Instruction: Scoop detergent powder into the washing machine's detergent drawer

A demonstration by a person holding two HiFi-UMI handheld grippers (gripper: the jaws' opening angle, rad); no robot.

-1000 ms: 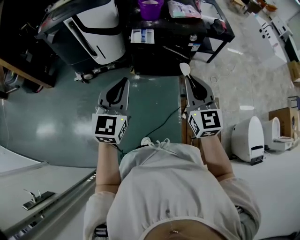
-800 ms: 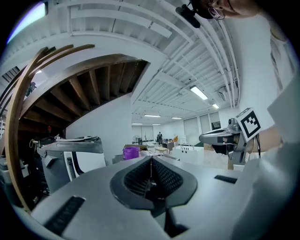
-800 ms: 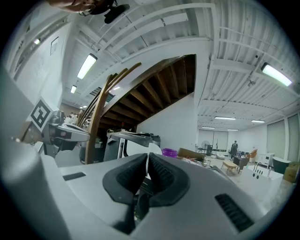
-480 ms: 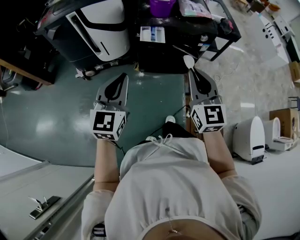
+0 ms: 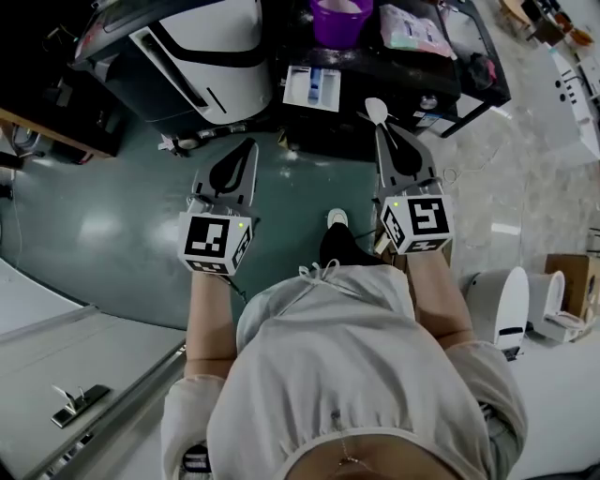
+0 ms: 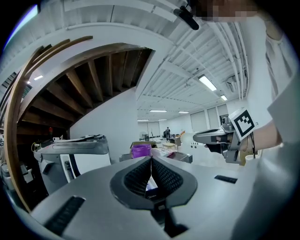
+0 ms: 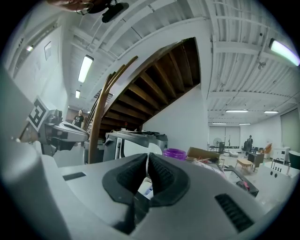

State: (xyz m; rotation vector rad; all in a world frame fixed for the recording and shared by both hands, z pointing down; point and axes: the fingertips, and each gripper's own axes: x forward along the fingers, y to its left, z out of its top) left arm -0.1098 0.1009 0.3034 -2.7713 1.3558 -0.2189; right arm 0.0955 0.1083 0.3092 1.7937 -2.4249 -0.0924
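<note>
At twelve o'clock on the black table (image 5: 367, 64) sits the detergent drawer (image 5: 311, 87); any print on it is too small for me to read. My right gripper (image 5: 381, 127) pinches a white scoop (image 5: 375, 110). My left gripper (image 5: 248, 143) is closed and empty.

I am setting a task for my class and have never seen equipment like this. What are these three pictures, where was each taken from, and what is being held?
The downward picture comes from a camera worn on the head of a person. Each hand holds tongs. The other two pictures come from cameras riding on those tongs, looking along them. The left tongs are shut on nothing. The right tongs are shut on a white scoop. Ahead, a black table carries a purple tub and a white drawer tray. A white-and-black appliance stands to its left.
</note>
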